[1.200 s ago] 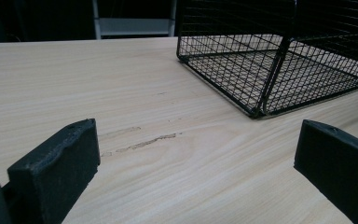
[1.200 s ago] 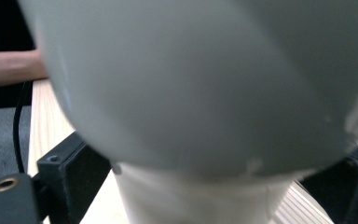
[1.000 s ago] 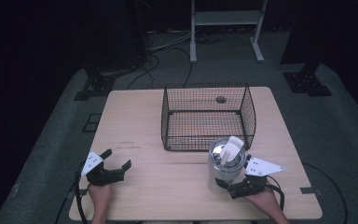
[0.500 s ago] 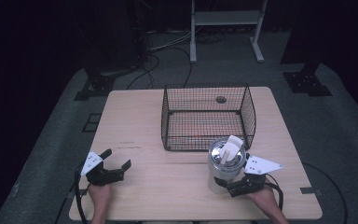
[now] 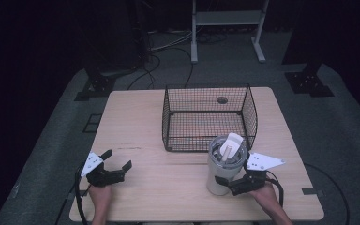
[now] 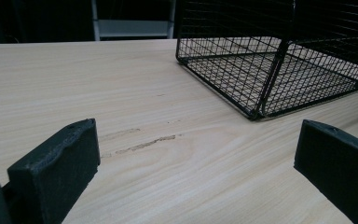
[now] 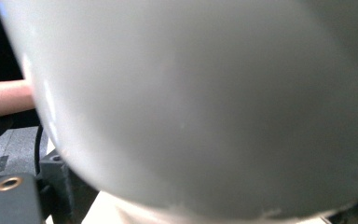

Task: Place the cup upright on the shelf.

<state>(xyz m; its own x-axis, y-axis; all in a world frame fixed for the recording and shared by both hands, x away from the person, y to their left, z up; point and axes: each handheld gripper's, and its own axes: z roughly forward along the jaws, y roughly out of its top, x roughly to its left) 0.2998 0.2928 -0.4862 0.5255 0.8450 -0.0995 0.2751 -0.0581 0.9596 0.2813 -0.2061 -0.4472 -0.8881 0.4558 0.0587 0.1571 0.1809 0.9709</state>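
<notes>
2 claws are seen over the wooden bench [image 5: 168, 192], and only 1 of them is engaged: the right claw [image 5: 226, 183] is pinched on the lower wall of a tall grey tumbler [image 5: 224, 165], which stands upright near the front right of the bench. In the right gripper view the tumbler's pale wall [image 7: 205, 102] is pressed up close between the jaws. The decisive relation is that the black wire basket [image 5: 209, 117] lies directly beyond the tumbler, away from the person, with its near wall just behind the tumbler's lidded top. The tumbler's long axis is vertical, so a lift above the basket rim and a forward carry would probably be called for, judged from the layout. The left claw [image 5: 117, 161] is held spread and empty at the front left, well apart from the tumbler; in its own view the basket corner [image 6: 261, 112] is seen ahead and to the right.
</notes>
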